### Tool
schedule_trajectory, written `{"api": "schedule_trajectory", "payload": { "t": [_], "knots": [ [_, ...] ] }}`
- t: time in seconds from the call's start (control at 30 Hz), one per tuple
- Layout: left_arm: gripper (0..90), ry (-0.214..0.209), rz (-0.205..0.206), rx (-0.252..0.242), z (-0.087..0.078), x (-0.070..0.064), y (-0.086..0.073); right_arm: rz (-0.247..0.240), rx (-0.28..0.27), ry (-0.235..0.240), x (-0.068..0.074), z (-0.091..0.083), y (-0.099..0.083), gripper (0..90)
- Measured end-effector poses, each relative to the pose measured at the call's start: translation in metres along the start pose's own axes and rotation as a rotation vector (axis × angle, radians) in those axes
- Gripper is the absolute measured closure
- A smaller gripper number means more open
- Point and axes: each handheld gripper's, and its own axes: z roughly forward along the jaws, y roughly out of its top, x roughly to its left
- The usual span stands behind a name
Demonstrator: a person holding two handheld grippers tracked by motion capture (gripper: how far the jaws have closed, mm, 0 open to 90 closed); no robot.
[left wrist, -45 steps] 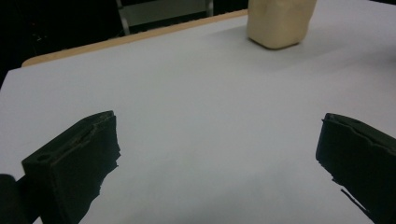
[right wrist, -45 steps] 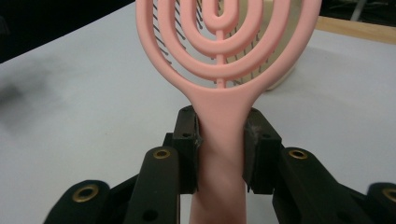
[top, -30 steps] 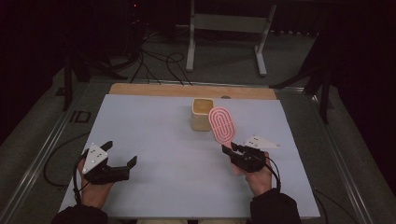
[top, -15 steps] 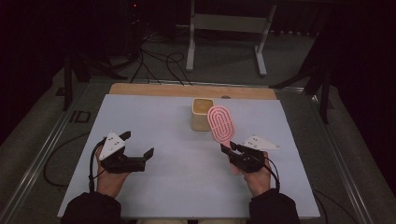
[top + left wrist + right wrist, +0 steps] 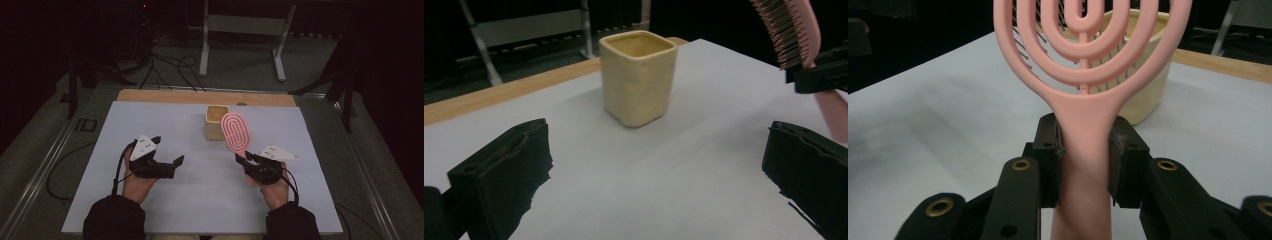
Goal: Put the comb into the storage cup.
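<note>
- Right claw (image 5: 246, 159) pinches the pink hairbrush (image 5: 235, 132) by its handle; in the right gripper view both black jaws press flat against the handle sides, w/ the brush (image 5: 1087, 75) standing upright between them.
- Brush head = concentric oval loops w/ a centre rib; bristles face away from the right gripper cam. In the left gripper view the bristle side (image 5: 781, 30) shows at the top right, fine dark-tipped pins in rows.
- High view: brush head tilts up and away from the person, its top overlapping the near-right corner of the cream cup (image 5: 216, 122). Can't tell if they touch; left gripper view shows a clear gap between brush and cup.
- Cup is squarish w/ rounded corners, open top, upright on the pale worktop (image 5: 320, 210), near the far edge and about centre. Left gripper view puts it (image 5: 638, 77) straight ahead, between the two jaws but well beyond them.
- Left claw (image 5: 168, 155) is spread wide, nothing between the jaws, held low over the worktop left of centre, pointing toward the right.
- Left hand (image 5: 134, 184) and right hand (image 5: 274, 189) come in from the near edge in dark sleeves.
- A wood strip (image 5: 165, 96) runs along the worktop's far edge.
- No brand, label or writing readable on brush, cup or grippers.
</note>
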Motion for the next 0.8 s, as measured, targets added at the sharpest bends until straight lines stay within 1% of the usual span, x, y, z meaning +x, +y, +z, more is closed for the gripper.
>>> {"api": "schedule_trajectory", "payload": {
  "t": [0.03, 0.1, 0.17, 0.33, 0.47, 0.63, 0.67, 0.7, 0.77, 0.8],
  "knots": [
    [0.0, 0.0, 0.0, 0.0, 0.0, 0.0, 0.0, 0.0, 0.0, 0.0, 0.0, 0.0, 0.0, 70.2],
    [0.0, -0.018, -0.001, -0.003, 0.007, -0.004, 0.006, -0.005, 0.0, 0.003, 0.002, 0.0, 0.0, 70.3],
    [0.0, -0.022, -0.006, -0.005, 0.008, -0.005, 0.008, -0.005, -0.002, 0.009, 0.002, 0.001, 0.0, 70.3],
    [0.0, -0.043, -0.022, -0.005, 0.019, -0.008, 0.016, -0.009, -0.002, 0.01, 0.003, 0.001, 0.0, 70.2],
    [0.0, -0.06, -0.019, 0.004, 0.028, -0.013, 0.019, -0.007, -0.008, 0.012, 0.004, 0.001, 0.001, 70.3],
    [0.1, -0.104, -0.02, 0.014, 0.041, -0.019, 0.021, -0.01, -0.01, 0.018, 0.007, 0.002, 0.001, 70.3],
    [0.1, -0.104, -0.02, 0.014, 0.041, -0.019, 0.021, -0.01, -0.01, 0.018, 0.007, 0.002, 0.001, 70.3],
    [0.0, -0.12, -0.023, 0.014, 0.045, -0.023, 0.022, -0.016, -0.01, 0.022, 0.008, 0.003, 0.002, 70.3],
    [0.0, -0.137, -0.024, 0.012, 0.048, -0.025, 0.024, -0.015, -0.01, 0.025, 0.009, 0.003, 0.001, 70.3],
    [0.0, -0.137, -0.024, 0.012, 0.048, -0.025, 0.024, -0.015, -0.01, 0.025, 0.009, 0.003, 0.001, 70.3]
  ]
}}
